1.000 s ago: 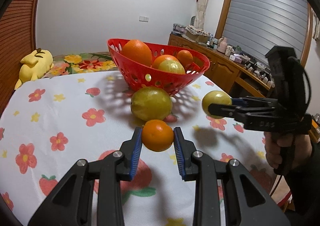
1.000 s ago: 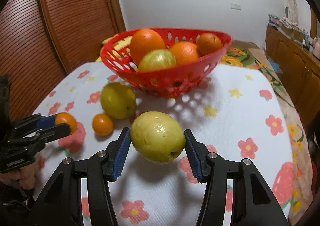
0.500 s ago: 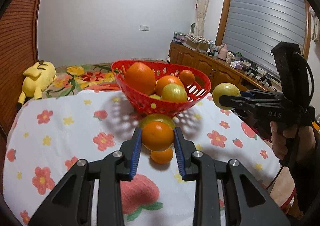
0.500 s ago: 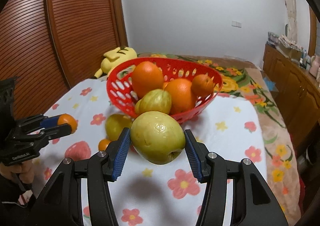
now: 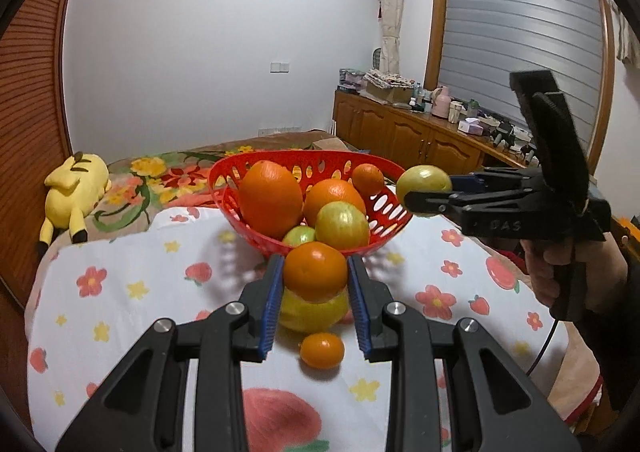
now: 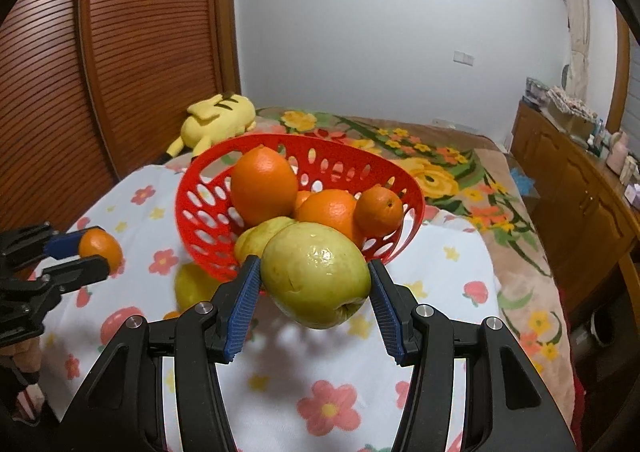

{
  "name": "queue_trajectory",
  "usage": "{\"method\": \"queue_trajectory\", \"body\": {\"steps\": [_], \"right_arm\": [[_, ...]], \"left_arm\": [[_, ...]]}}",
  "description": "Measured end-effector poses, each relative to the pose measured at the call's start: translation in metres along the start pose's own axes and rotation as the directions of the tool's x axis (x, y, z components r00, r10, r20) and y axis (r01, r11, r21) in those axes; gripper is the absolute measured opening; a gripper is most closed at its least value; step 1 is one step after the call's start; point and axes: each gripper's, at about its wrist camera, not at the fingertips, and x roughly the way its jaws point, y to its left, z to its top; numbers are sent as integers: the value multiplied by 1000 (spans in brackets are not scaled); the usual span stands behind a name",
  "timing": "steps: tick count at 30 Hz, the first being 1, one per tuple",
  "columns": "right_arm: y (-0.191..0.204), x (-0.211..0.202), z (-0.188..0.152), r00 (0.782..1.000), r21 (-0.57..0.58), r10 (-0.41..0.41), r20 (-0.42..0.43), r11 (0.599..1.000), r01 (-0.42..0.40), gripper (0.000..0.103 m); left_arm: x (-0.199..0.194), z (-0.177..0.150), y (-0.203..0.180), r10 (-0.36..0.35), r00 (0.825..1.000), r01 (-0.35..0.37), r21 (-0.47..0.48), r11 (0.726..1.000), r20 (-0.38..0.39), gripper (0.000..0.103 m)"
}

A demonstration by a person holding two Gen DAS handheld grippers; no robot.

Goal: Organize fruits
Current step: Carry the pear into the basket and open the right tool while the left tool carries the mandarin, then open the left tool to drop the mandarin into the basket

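Observation:
My left gripper (image 5: 316, 272) is shut on a small orange (image 5: 315, 270), held in the air in front of the red basket (image 5: 240, 172). Clamped in my right gripper (image 6: 314, 280) is a yellow-green apple (image 6: 316, 276), raised just short of the red basket (image 6: 192, 188). Each gripper shows in the other's view: the right gripper (image 5: 424, 192) with its apple (image 5: 422, 180), the left gripper (image 6: 90, 252) with its orange (image 6: 100, 246). Several oranges and green fruits lie in the basket. A yellow fruit (image 5: 316, 314) and a tiny orange (image 5: 322, 350) rest on the cloth below.
The flowered tablecloth (image 5: 132, 292) covers the table. A yellow plush toy (image 5: 76, 188) lies on the bed behind. A wooden sideboard (image 5: 420, 136) with clutter stands at the right. A person's hand (image 5: 568, 272) holds the right gripper. A slatted wooden door (image 6: 120, 52) is at the left.
Both grippers have risen with their fruits and come nearer the basket. The yellow fruit and the tiny orange on the cloth now sit lower in the left wrist view.

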Motion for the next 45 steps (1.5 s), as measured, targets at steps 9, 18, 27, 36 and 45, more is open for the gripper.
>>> {"method": "queue_trajectory", "body": {"steps": [9,18,27,36,45], "right_arm": [[-5,16,7,1000,5,-11,-13,1000,11,55],[-3,26,10,1000,2,-7,-19,1000,7,55],[-10,14,11,1000,26,9,13,1000,-10,55],[-16,-1,2,999,49,13,34,999,-15,55],[-16,-7,-7,999,53,29,38,998,-31,56]], "left_arm": [[12,14,-4,-10,1000,10,12,1000,-14,29],[30,24,-1,-5,999,5,14,1000,-42,29],[51,39,0,9,999,-8,22,1000,-53,30],[82,51,2,29,996,-27,31,999,-84,30],[103,55,5,45,991,-41,30,999,-130,30]]}}
